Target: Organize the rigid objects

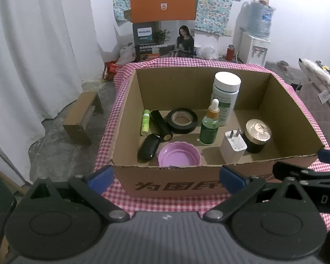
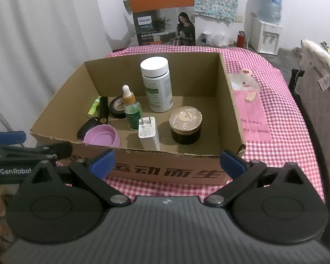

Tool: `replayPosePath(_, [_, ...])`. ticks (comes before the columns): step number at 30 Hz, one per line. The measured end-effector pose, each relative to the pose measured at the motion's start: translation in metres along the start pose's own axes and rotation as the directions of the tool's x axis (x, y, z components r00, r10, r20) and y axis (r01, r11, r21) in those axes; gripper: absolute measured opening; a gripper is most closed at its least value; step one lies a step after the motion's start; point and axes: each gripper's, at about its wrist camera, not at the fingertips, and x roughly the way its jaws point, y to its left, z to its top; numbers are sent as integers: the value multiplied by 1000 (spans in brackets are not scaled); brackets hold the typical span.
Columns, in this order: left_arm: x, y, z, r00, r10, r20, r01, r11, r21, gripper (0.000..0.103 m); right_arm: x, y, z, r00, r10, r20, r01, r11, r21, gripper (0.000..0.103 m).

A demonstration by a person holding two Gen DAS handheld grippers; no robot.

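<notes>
An open cardboard box stands on a pink checked tablecloth. Inside it are a tall white bottle, a green dropper bottle, a black tape roll, a white charger, a gold-lidded dark jar, a purple bowl, black tubes and a small green tube. My left gripper and right gripper are both open and empty, just in front of the box's near wall.
A pink card with a cartoon figure lies on the cloth right of the box. A Philips carton stands behind the table. A water dispenser is at the back right, a small wooden stool on the floor at the left.
</notes>
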Motion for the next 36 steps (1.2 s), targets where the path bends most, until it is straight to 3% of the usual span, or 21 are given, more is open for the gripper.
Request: replayPosePath(36, [-2,0,-1,1000,3,2,-3,1000,1,102,-6,0,-2,1000,-7,-3,7,1000,8,102])
